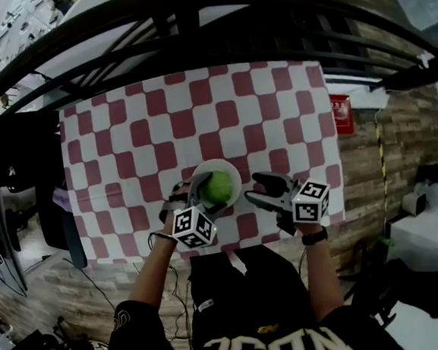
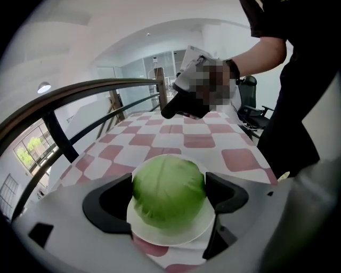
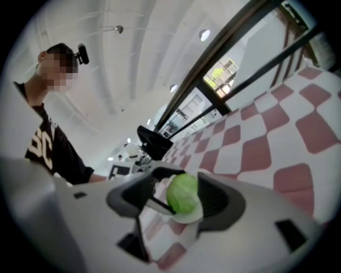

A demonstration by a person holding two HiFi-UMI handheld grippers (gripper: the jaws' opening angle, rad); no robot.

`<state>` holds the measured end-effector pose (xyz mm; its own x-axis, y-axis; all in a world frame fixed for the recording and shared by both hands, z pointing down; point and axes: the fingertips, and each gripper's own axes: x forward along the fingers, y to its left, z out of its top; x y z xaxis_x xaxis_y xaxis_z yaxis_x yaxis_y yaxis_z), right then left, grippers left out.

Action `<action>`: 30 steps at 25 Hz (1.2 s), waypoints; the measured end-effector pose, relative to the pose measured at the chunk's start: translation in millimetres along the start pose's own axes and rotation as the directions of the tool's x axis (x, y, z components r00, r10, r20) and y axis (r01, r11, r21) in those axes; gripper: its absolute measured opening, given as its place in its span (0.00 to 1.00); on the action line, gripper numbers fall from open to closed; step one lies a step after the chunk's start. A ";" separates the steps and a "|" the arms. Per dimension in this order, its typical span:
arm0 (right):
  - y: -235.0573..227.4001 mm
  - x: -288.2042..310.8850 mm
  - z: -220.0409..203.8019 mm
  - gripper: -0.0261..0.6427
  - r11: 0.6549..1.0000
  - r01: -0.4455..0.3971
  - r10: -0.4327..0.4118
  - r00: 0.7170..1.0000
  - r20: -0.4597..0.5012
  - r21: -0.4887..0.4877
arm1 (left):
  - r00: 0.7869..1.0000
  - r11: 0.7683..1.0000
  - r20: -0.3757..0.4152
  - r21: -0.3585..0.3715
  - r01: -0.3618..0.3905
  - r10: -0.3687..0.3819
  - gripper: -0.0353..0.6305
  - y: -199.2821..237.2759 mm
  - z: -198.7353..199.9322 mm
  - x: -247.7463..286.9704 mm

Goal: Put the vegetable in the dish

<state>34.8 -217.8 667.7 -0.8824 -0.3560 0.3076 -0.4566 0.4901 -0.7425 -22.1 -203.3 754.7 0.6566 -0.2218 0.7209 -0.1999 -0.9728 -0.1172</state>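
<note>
A round green cabbage (image 1: 220, 186) rests in a white dish (image 1: 231, 168) near the front edge of the checked table. My left gripper (image 1: 203, 191) reaches in from the near left, and its jaws press on both sides of the cabbage (image 2: 169, 194) over the dish (image 2: 176, 238). To the right of the dish, my right gripper (image 1: 255, 190) stands open and apart from it, with nothing between its jaws. In the right gripper view, the cabbage (image 3: 184, 193) and dish (image 3: 193, 216) lie some way ahead of the gripper (image 3: 178, 200).
The red-and-white checked cloth (image 1: 162, 130) covers the whole table. A black curved railing (image 1: 189, 13) runs past the table's far edge. A red sign (image 1: 341, 113) hangs on the brick surface to the right. An office chair (image 2: 248, 101) stands beyond the table.
</note>
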 end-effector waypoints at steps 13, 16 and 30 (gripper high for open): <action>58.2 -12.0 89.2 0.44 0.891 0.252 -0.191 0.963 0.193 -0.378 | 0.907 0.859 0.164 -0.420 -0.292 0.388 0.71 84.3 76.5 -93.2; 86.4 -13.7 127.7 0.44 0.866 0.267 -0.156 0.948 0.279 -0.422 | 0.795 0.753 0.222 -0.533 -0.387 0.565 0.71 114.0 110.7 -143.9; 211.3 -46.7 213.9 0.09 0.719 0.440 -0.141 0.850 0.507 -0.538 | 0.475 0.562 0.322 -0.617 -0.551 0.819 0.29 110.2 218.6 -288.5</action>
<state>3.8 -267.7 369.2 -0.6286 -0.7750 0.0643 -0.7775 0.6241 -0.0780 -74.6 -261.3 384.6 0.3822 -0.9237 0.0268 -0.9228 -0.3831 -0.0415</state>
